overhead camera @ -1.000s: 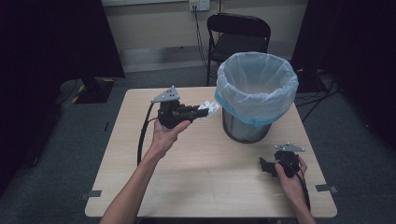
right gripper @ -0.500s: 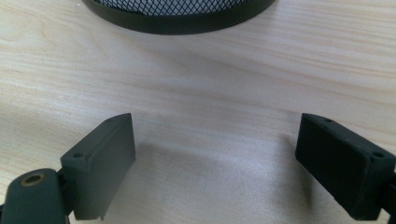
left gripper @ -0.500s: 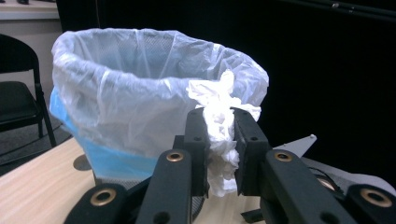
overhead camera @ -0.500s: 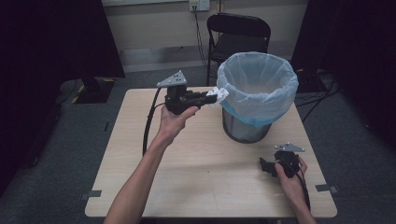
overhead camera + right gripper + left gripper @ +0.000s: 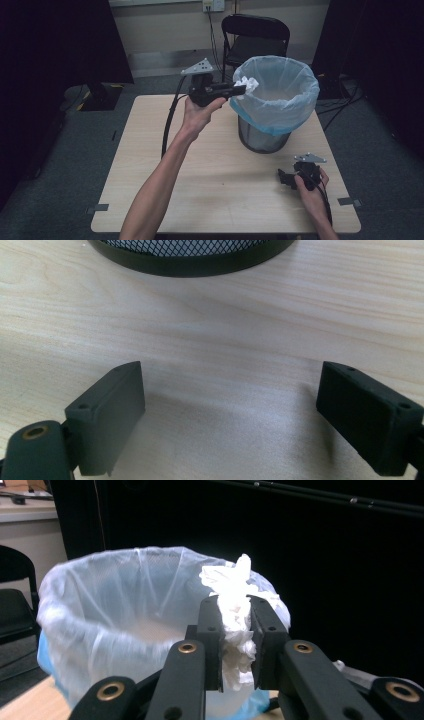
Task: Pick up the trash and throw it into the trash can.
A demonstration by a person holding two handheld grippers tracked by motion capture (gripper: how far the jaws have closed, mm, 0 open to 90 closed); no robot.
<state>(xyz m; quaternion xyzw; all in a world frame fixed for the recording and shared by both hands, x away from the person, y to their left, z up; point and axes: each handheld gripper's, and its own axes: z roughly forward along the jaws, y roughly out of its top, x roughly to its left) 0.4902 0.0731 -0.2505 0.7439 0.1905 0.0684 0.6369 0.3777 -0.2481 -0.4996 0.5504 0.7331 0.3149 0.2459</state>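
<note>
The tabletop (image 5: 200, 165) is carrying a black mesh waste bin (image 5: 262, 140) toward its far right side, and a pale blue-white liner bag (image 5: 280, 95) is folding out over the bin's rim. You are stretching your left forearm (image 5: 160, 185) up from the bottom edge, diagonally across the tabletop, with the wrist raised well above the wood and the hand wrapped under the left gripper (image 5: 240, 90), which is pointing sideways at the near-left lip of the bag. You are keeping your right hand (image 5: 311, 186) low at the near right corner, just in front of the bin, cradling the right gripper (image 5: 284, 179) against the wood; its jaws are standing spread wide apart over bare tabletop. The left gripper's jaws are pinching a crumpled white tissue (image 5: 235, 625), which is sitting at the bag's rim, its top poking out above the jaw tips.
</note>
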